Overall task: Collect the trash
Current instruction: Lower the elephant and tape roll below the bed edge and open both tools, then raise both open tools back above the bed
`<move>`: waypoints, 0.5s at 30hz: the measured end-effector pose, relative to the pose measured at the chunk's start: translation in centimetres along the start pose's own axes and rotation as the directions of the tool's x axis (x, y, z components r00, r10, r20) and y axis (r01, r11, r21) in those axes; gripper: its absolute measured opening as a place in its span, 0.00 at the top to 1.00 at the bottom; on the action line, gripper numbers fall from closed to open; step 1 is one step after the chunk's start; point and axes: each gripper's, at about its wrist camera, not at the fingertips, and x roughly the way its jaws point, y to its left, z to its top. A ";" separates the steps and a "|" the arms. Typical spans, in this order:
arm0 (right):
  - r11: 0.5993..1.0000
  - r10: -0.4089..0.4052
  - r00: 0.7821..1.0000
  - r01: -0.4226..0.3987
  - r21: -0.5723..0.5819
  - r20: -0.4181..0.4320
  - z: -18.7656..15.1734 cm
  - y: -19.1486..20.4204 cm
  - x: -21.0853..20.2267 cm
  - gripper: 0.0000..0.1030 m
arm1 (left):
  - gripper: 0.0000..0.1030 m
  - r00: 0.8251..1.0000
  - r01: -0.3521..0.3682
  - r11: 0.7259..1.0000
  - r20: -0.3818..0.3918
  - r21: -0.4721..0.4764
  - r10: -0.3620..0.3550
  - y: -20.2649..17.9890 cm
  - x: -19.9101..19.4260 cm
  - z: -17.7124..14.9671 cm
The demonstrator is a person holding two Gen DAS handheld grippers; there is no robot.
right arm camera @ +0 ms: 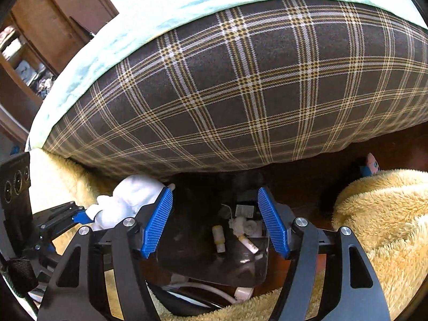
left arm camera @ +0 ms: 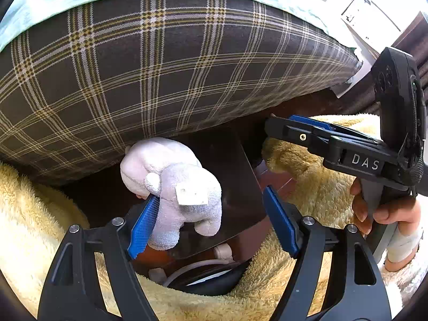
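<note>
Left wrist view: left gripper (left arm camera: 211,220) spread wide, its left pad touching a white plush toy (left arm camera: 174,187) below the plaid mattress (left arm camera: 160,67).

Right wrist view: right gripper (right arm camera: 216,222) released, above a dark bin (right arm camera: 192,262) holding small bottles (right arm camera: 218,238) and crumpled tissue (right arm camera: 244,226).

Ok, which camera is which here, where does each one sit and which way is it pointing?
Left wrist: on the left gripper, facing the brown plaid mattress; small white plush toy against its left blue pad; right gripper and the holding hand show at right.
Right wrist: on the right gripper, looking down into a dark bin holding small tubes; left gripper shows at left.
Shared: mattress, plush toy, yellow fleece blanket.
</note>
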 end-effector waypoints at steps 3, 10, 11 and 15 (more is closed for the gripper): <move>1.000 -0.001 1.000 0.001 -0.002 0.006 0.3 0.5 -0.2 0.34 | 0.30 1.000 -0.003 1.000 0.000 0.013 0.003 -0.6 0.4 0.2; 1.000 -0.001 1.000 0.001 -0.004 0.012 0.5 0.5 -0.9 0.34 | 0.30 1.000 -0.011 0.999 0.006 0.031 0.011 -1.0 0.6 -0.3; 1.000 -0.002 1.000 0.002 -0.005 0.015 0.5 0.5 -0.9 0.34 | 0.30 1.000 -0.009 0.999 0.007 0.035 0.009 -1.2 0.7 -0.2; 1.000 -0.005 1.000 0.005 -0.001 0.030 0.8 0.5 -1.2 0.34 | 0.30 0.999 0.021 0.996 0.044 0.088 -0.025 -2.3 0.1 0.3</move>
